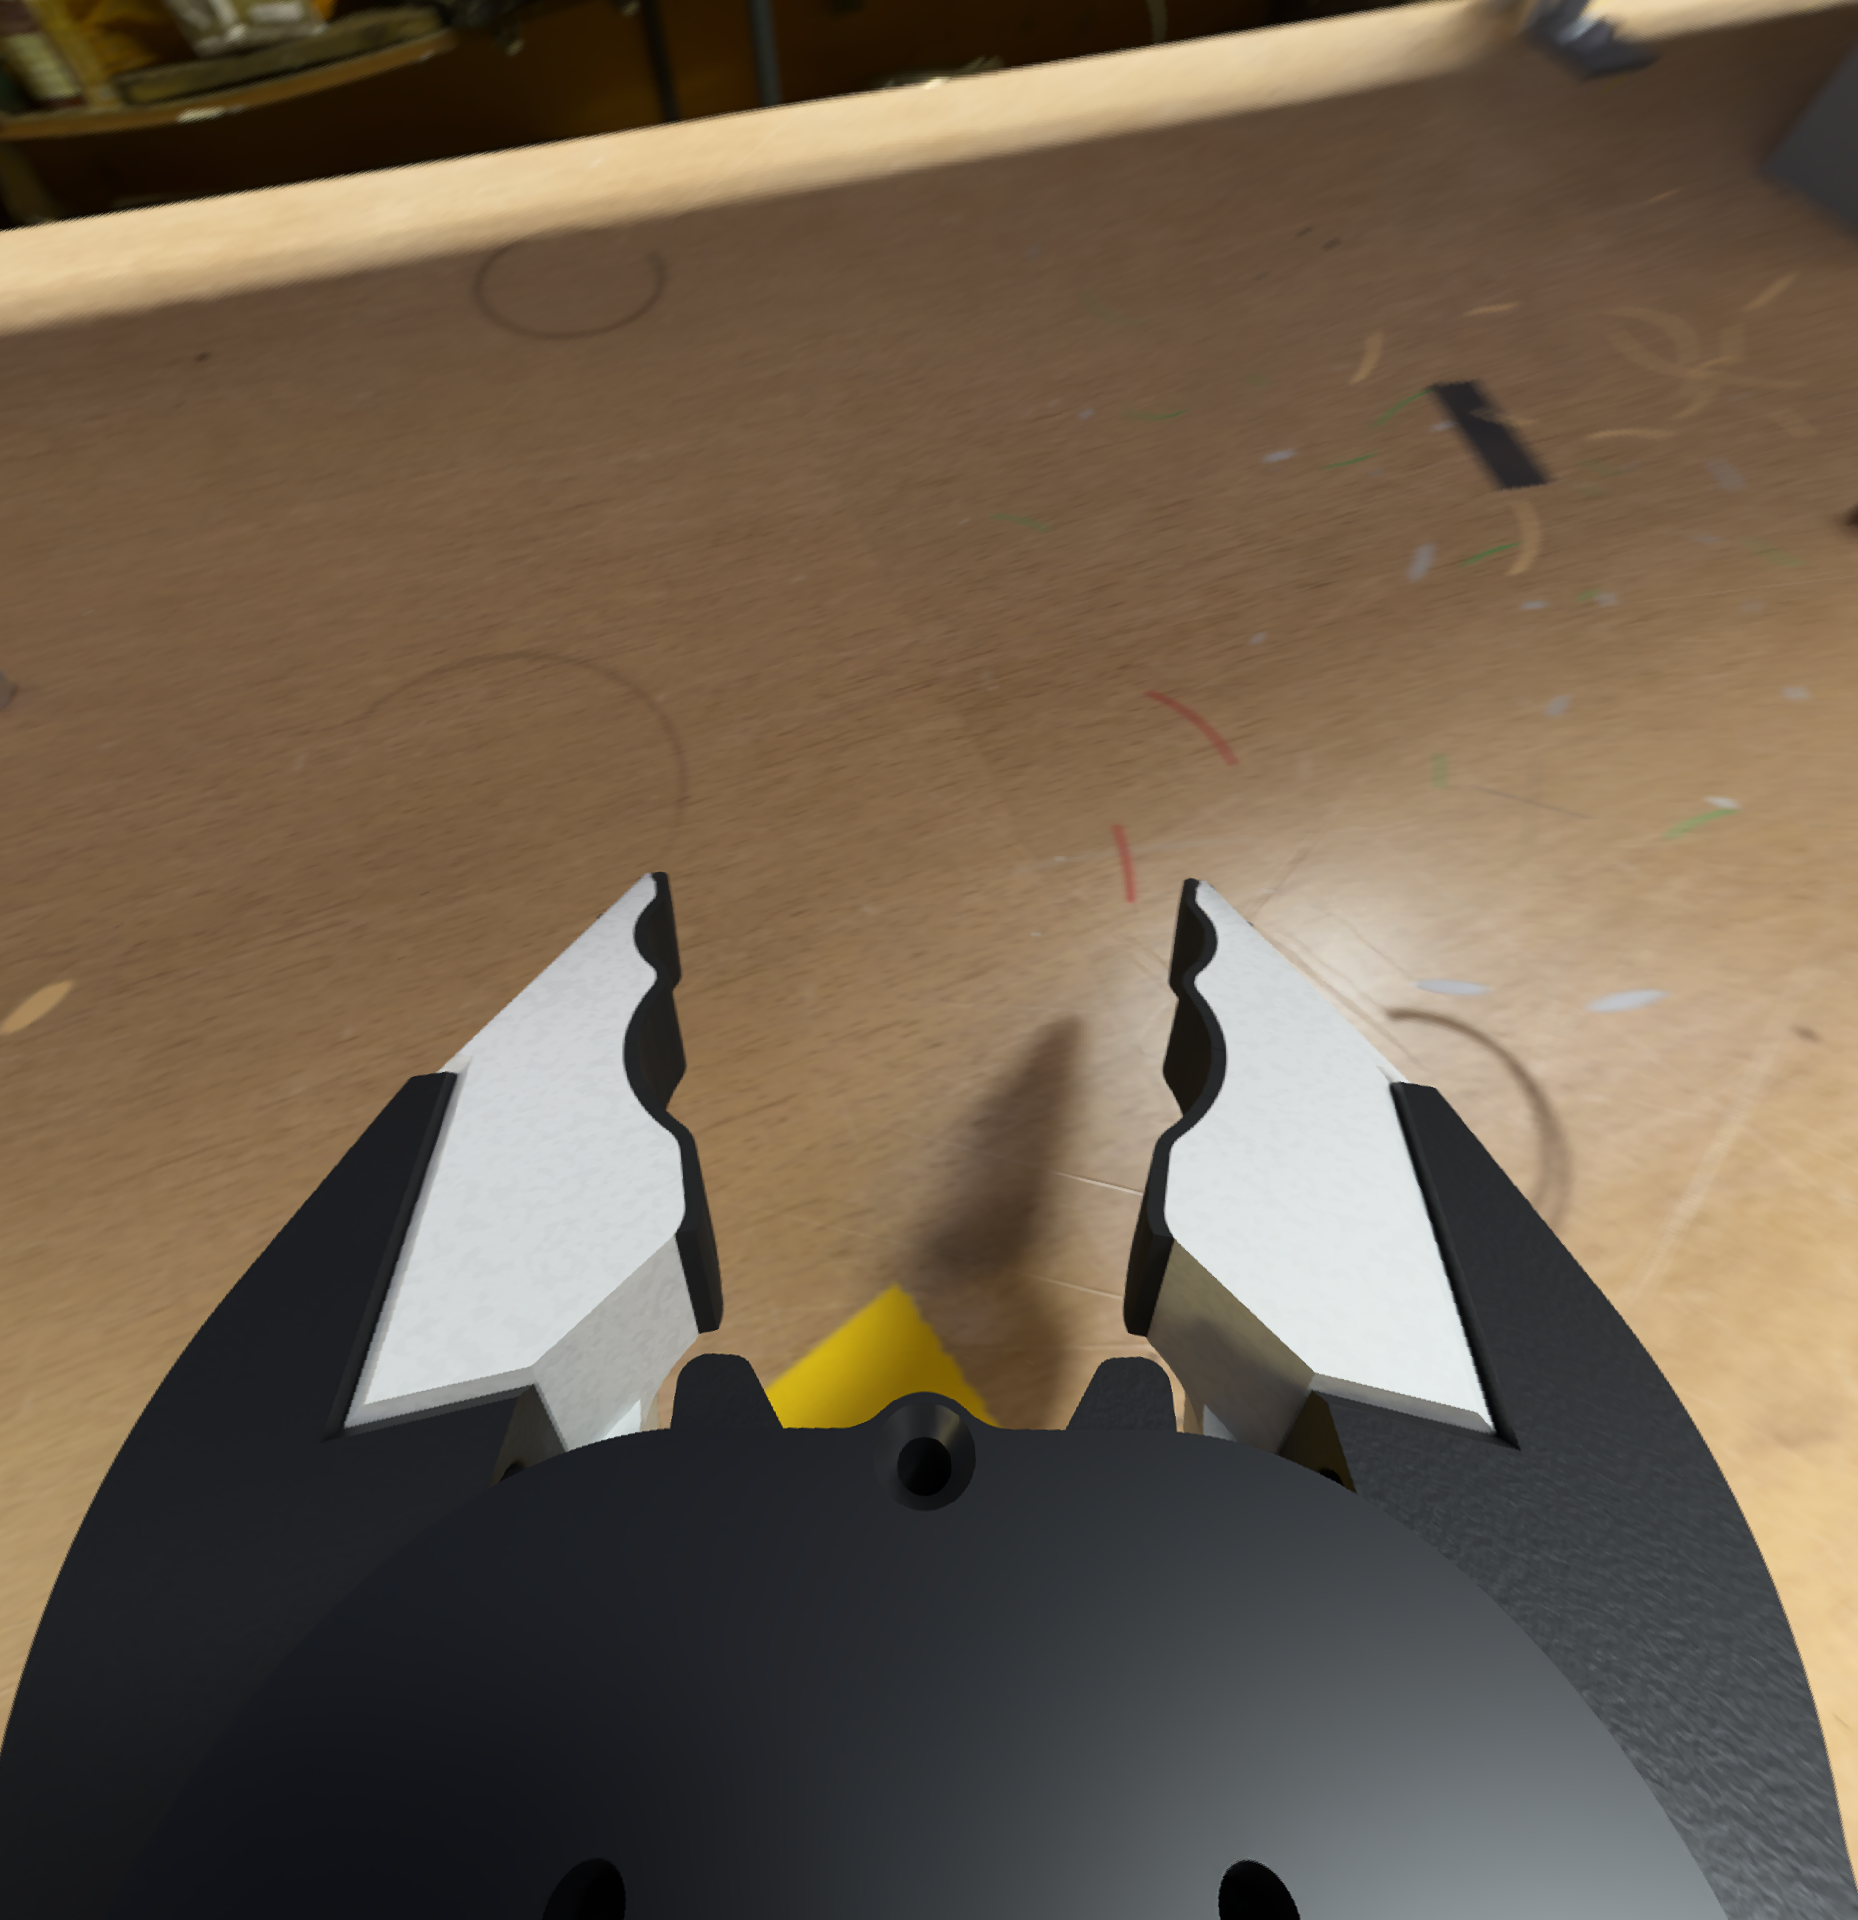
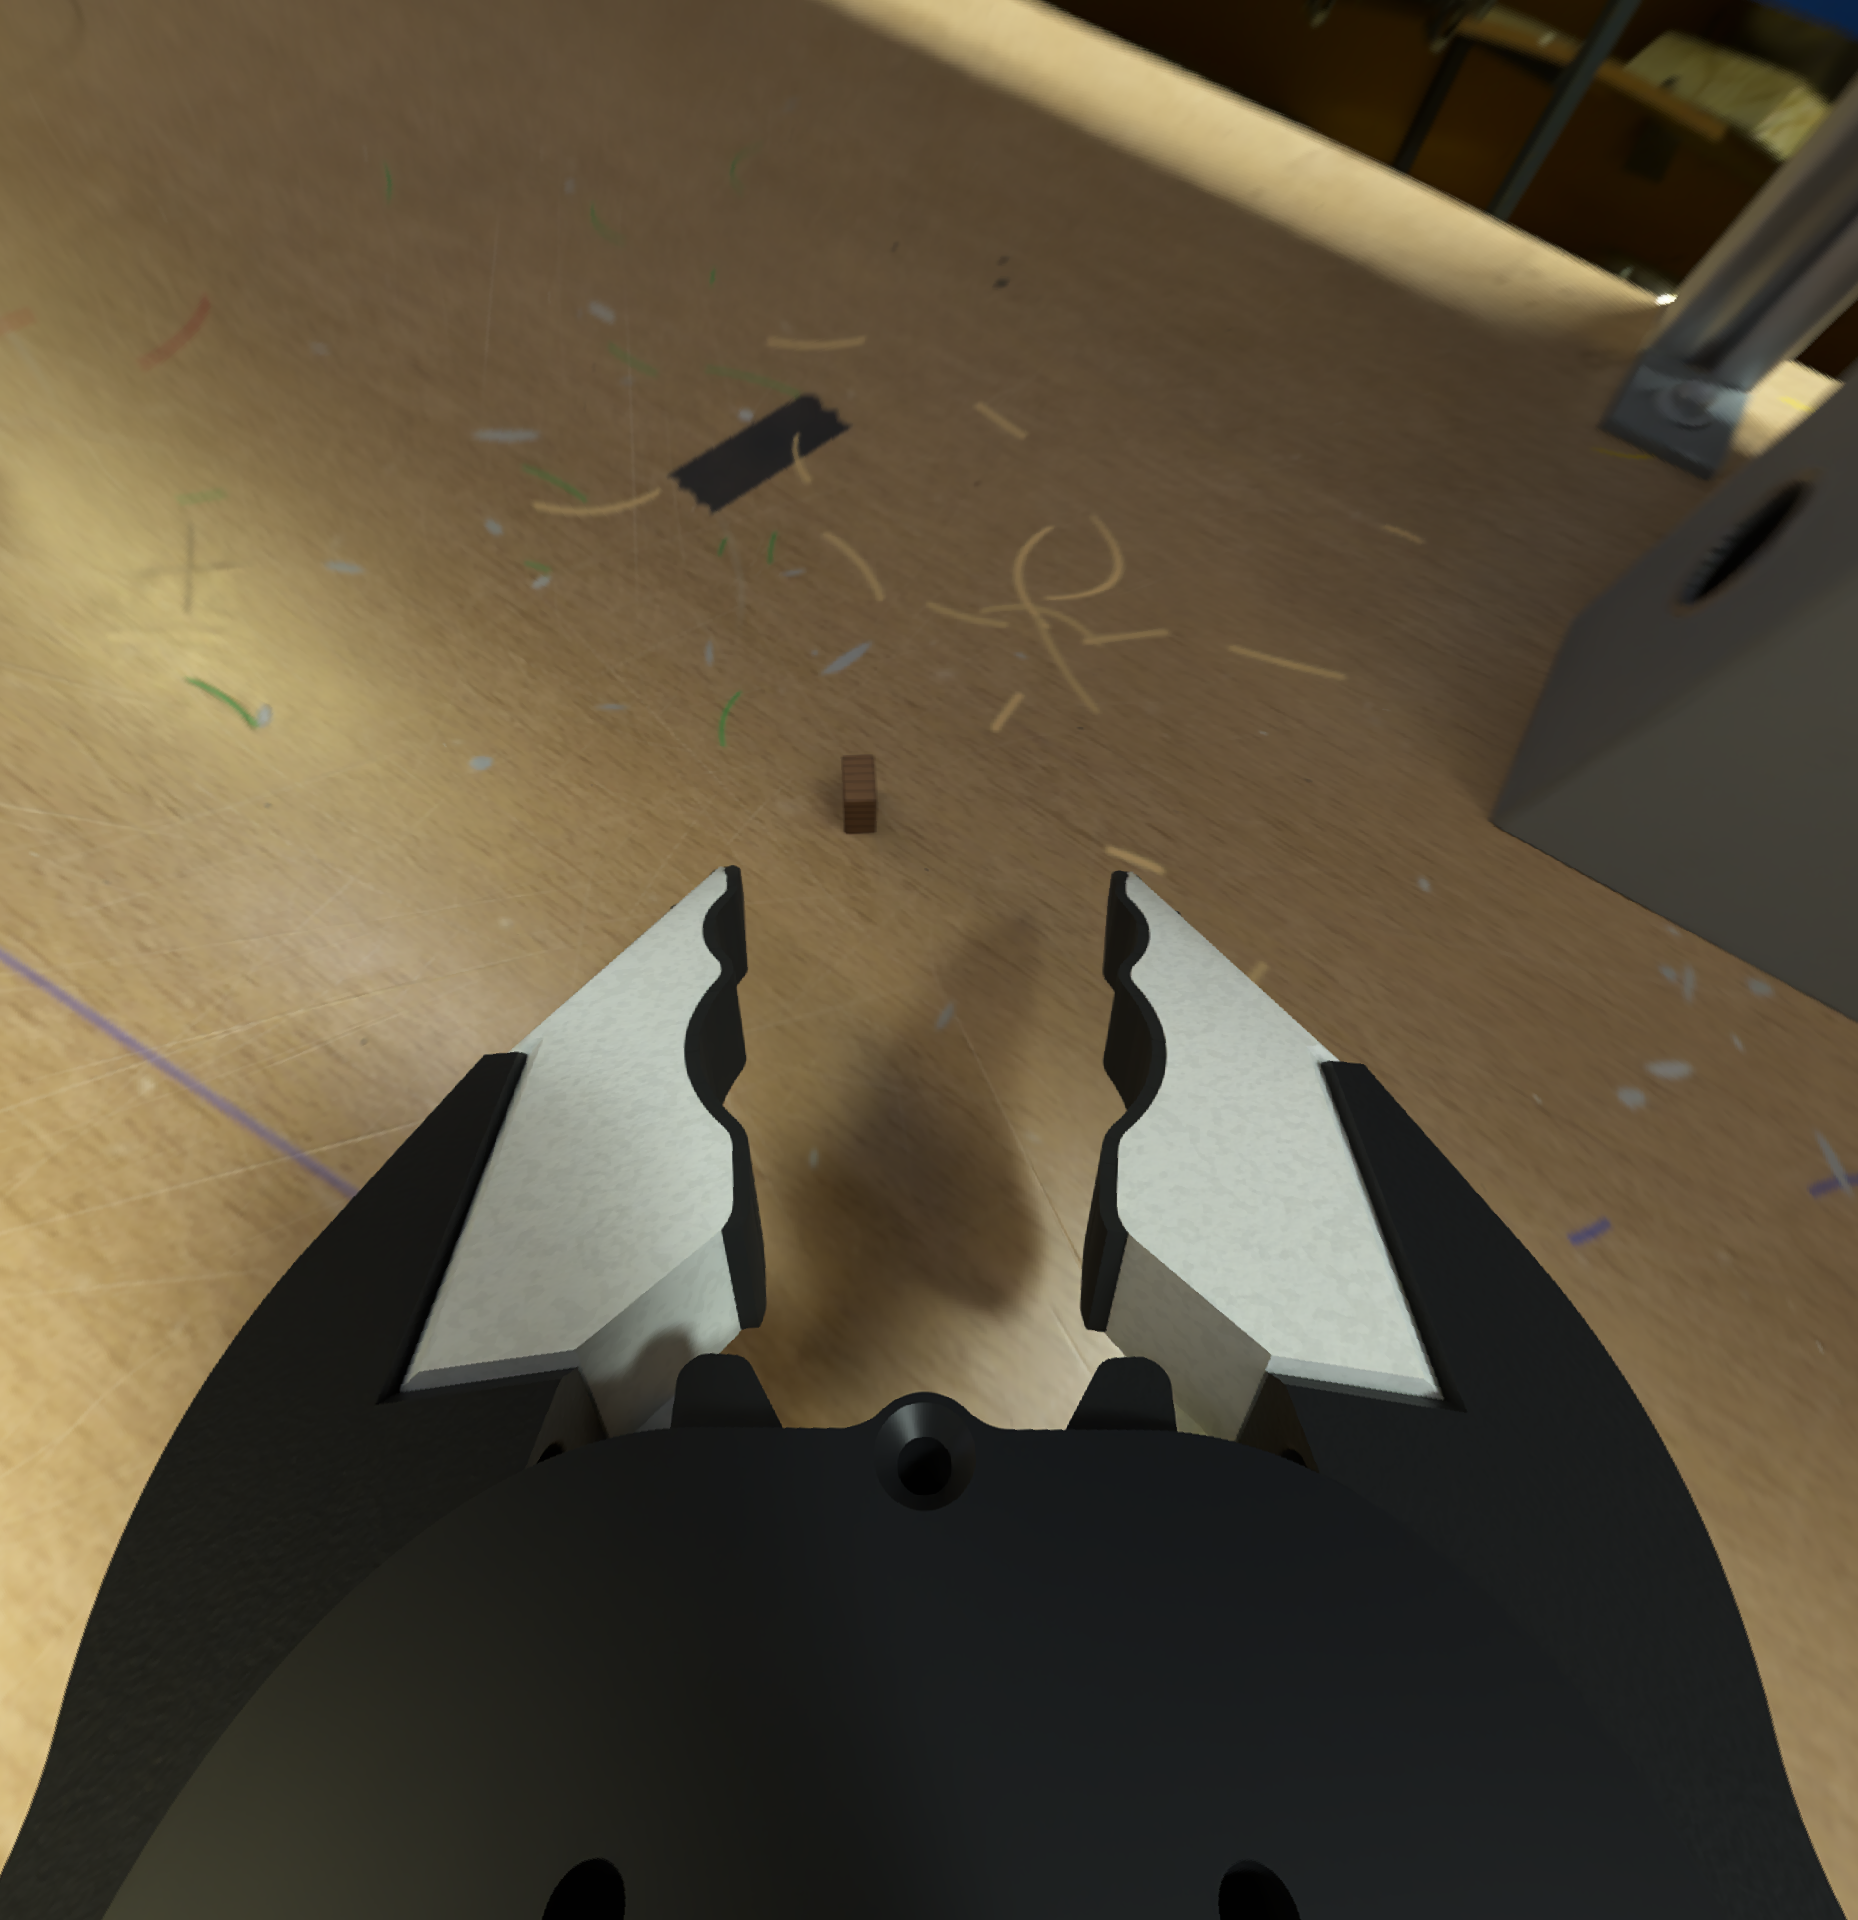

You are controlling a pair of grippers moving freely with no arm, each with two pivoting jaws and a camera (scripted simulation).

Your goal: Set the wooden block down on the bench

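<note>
A small dark brown wooden block (image 2: 859, 794) stands upright on the wooden bench (image 2: 385, 831), just beyond my right gripper's fingertips and slightly left of its midline. My right gripper (image 2: 923, 873) is open and empty above the bench. My left gripper (image 1: 923, 878) is open and empty over the bench (image 1: 800, 623). A yellow object (image 1: 873, 1361) shows between the bases of the left fingers, mostly hidden by the gripper body. The wooden block does not show in the left wrist view.
A grey box (image 2: 1725, 727) with a round hole stands at the right, a metal bracket and post (image 2: 1683, 405) behind it. A strip of black tape (image 2: 761, 452) lies on the bench; it also shows in the left wrist view (image 1: 1488, 434). The bench's far edge (image 1: 696, 156) runs across the top.
</note>
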